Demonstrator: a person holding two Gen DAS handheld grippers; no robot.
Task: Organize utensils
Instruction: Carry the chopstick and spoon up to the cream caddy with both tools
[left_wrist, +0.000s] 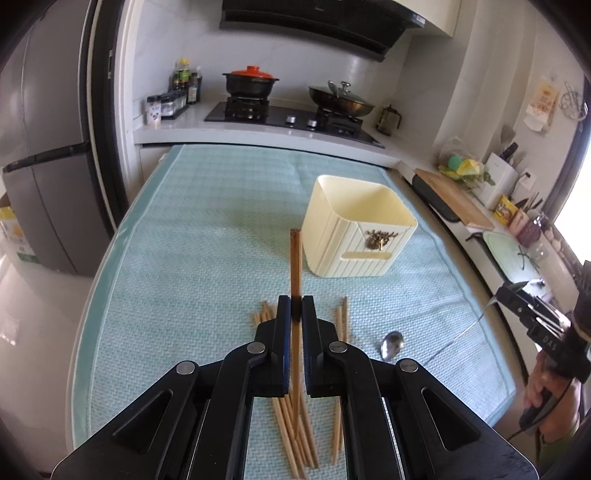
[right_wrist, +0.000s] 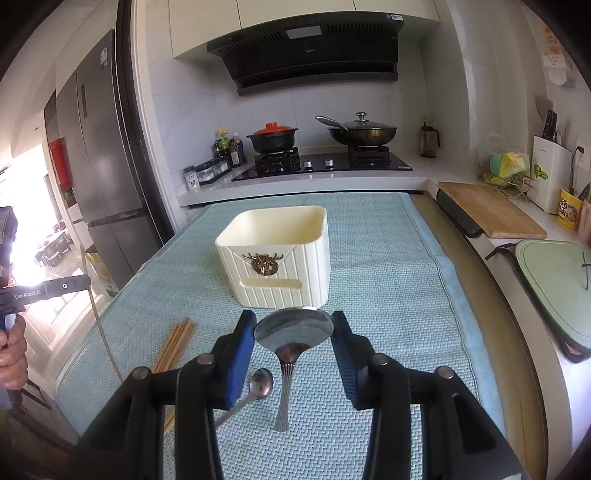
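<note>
A: How far is the sorting judged to be?

B: It is judged to be near the start. The cream holder (right_wrist: 275, 254) is seen with nothing inside, as far as its inner walls are visible. It stands upright on the blue-green mat (left_wrist: 184, 229), beyond the utensils.

A: What is held at this moment?

B: One chopstick (left_wrist: 295, 258) is clamped by the left gripper (left_wrist: 295, 306); its jaws are closed fully on the wood, and the stick points up and forward toward the holder. A large spoon (right_wrist: 293, 328) is held by its bowl between the blue pads of the right gripper (right_wrist: 293, 326), whose jaws stand partly apart, as wide as the bowl. Its handle hangs down over the mat.

A: And what is left?

B: Several chopsticks (left_wrist: 291, 435) are still lying loose on the mat below the left gripper, in two small groups. A smaller spoon (right_wrist: 258, 384) is lying beside them. All these must still be placed.

A: Is something standing in the way?

B: Nothing is seen between the grippers and the holder. The stove (right_wrist: 321, 164), with a red-lidded pot (right_wrist: 273, 138) and a covered pan (right_wrist: 364, 134), is well apart, behind the mat. A cutting board (right_wrist: 491, 212) lies on the side counter. Care may be needed so that both grippers do not meet over the narrow opening.
</note>
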